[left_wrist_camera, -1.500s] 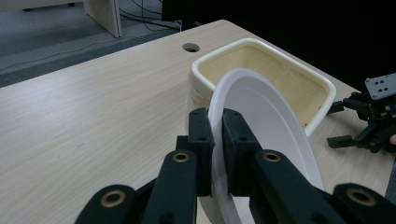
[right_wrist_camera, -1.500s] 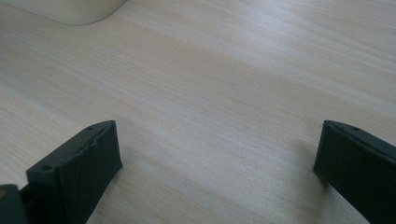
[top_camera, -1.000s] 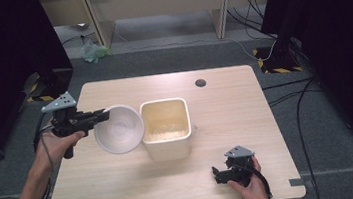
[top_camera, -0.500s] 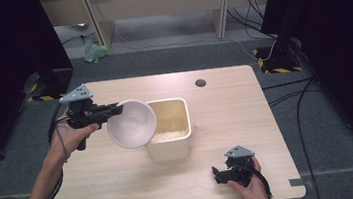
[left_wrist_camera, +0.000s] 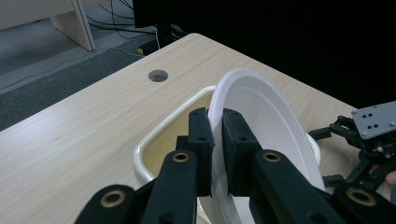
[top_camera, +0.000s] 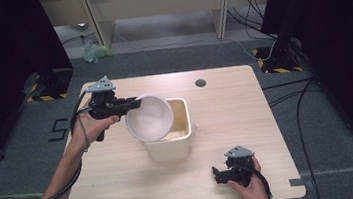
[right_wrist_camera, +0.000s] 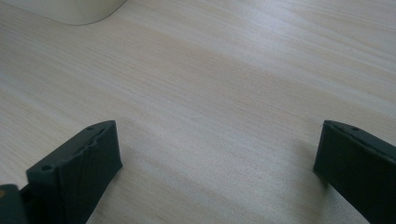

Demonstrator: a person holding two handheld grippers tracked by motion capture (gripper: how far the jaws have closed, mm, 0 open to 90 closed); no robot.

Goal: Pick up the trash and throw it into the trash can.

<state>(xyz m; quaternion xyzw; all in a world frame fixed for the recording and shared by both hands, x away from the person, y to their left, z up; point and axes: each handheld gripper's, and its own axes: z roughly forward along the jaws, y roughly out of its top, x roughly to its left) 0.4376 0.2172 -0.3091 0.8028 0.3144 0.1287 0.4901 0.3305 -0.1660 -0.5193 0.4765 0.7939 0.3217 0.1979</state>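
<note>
While the white bowl (top_camera: pixel 149 117) is clamped by its rim in the left claw (left_wrist_camera: pixel 215 140) and held tilted over the near-left corner of the cream tub (top_camera: pixel 183 144), tipping is judged under way, and the right claw (top_camera: pixel 223 173), open, is rested on the desk (top_camera: pixel 246 106) beside that tub.

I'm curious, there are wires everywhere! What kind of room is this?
Probably a lab or recording room, not a kitchen: cables trail over grey carpet, dark curtains hang at both sides, and one bare wooden table stands alone.
</note>
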